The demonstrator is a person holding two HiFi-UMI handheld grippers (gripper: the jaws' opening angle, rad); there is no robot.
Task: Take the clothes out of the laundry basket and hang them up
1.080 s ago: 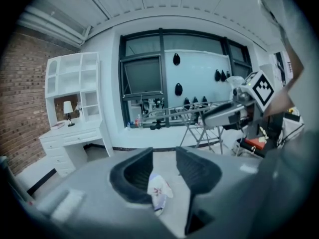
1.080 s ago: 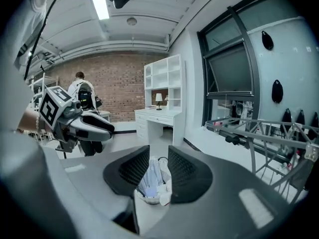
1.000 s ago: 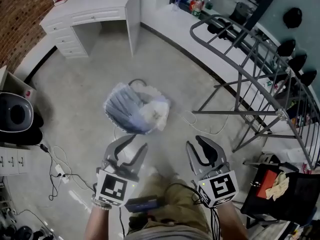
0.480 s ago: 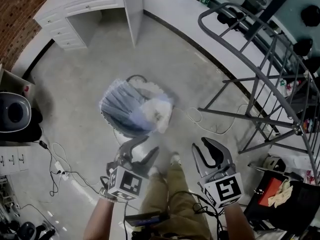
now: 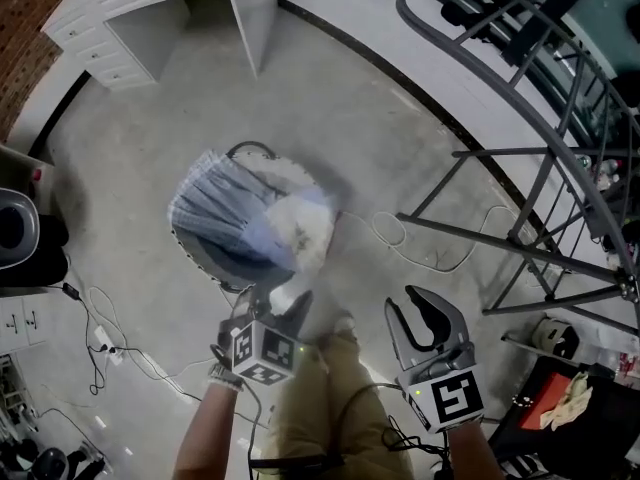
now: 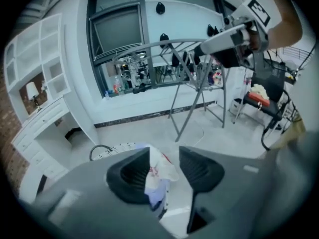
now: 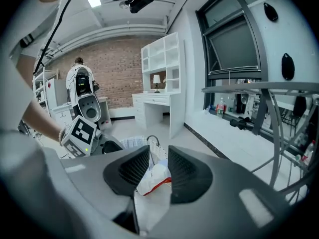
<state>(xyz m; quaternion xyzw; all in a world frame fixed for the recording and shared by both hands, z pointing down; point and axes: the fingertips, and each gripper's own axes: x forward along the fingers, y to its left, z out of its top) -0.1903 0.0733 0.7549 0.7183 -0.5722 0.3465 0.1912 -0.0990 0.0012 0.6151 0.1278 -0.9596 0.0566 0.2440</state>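
white mesh laundry basket [image 5: 215,208] of pale clothes [image 5: 300,230] at 12 o'clock just past left tool [image 5: 275,298], its jaws just opening wide, clothes showing through the gap, unclamped, right tool [image 5: 425,313] jaws apart, empty

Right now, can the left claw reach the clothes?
Probably yes. The left claw has just been opening right by the clothes in the laundry basket; cloth shows between its sides, ungripped, nothing in the way.

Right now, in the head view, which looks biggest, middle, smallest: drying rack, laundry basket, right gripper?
Drying rack, largest, though partly cut off.
Laundry basket, middle.
Right gripper, smallest, though nearest the camera.
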